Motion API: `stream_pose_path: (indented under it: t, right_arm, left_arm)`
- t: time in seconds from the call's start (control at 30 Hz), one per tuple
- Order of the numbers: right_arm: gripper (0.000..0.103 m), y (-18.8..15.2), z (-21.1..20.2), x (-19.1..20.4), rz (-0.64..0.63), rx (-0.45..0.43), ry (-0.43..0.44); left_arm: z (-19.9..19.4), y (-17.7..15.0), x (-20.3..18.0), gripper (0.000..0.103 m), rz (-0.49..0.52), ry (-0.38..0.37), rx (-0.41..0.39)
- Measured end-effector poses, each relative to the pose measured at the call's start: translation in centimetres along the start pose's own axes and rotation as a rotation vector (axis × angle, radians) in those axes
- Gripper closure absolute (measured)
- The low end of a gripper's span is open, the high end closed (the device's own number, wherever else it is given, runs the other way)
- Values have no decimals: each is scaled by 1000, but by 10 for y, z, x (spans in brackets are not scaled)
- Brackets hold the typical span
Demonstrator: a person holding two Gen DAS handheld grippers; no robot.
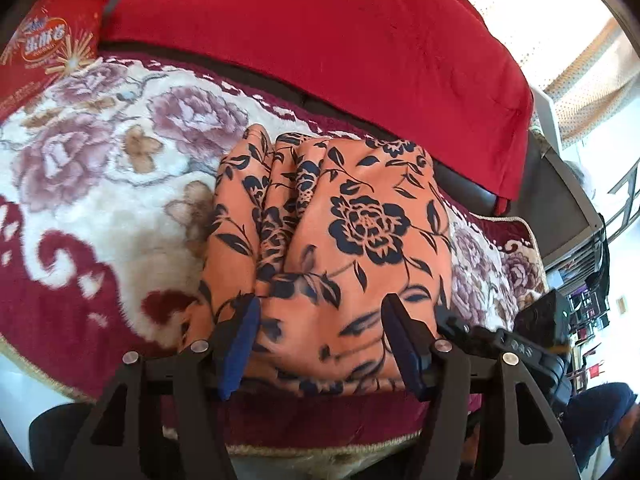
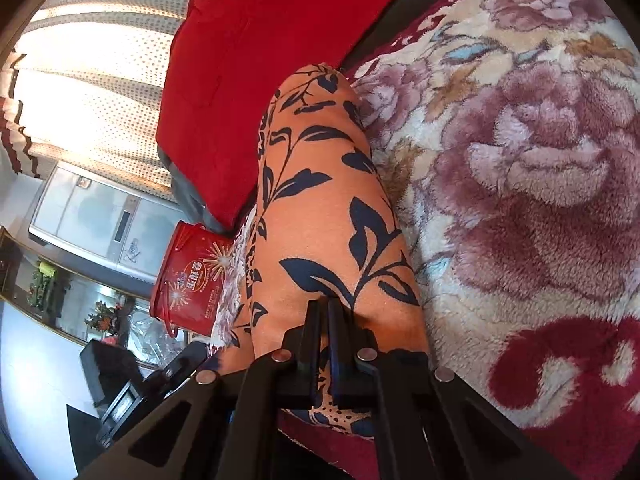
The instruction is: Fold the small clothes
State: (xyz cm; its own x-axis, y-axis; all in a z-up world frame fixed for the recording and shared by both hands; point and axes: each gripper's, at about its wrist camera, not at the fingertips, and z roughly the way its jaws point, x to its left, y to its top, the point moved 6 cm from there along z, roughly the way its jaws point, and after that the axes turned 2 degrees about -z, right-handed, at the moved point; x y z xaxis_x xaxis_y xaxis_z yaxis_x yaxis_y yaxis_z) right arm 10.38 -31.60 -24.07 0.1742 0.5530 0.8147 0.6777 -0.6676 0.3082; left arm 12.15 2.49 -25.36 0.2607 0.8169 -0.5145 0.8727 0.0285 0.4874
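Blanket: garment betw. left tongs.

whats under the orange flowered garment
The orange flowered garment lies on a plush floral blanket, which shows all around its edges. What is under the blanket cannot be seen, and the garment's own folded layers hide what lies between them.
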Motion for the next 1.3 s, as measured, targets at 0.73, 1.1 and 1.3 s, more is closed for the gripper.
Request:
stream_pose_path:
  t: [0.73, 1.1, 1.3]
  right_arm:
    - [99, 0, -3, -4, -12, -8, 19]
    - [99, 0, -3, -5, -16, -12, 21]
    - [100, -1, -3, -4, -25, -17, 22]
  left_arm:
    - [17, -31, 17, 32, -148, -102, 118]
    - [20, -12, 12, 47, -153, -125, 69]
    - [44, -14, 12, 46, -110, -77, 115]
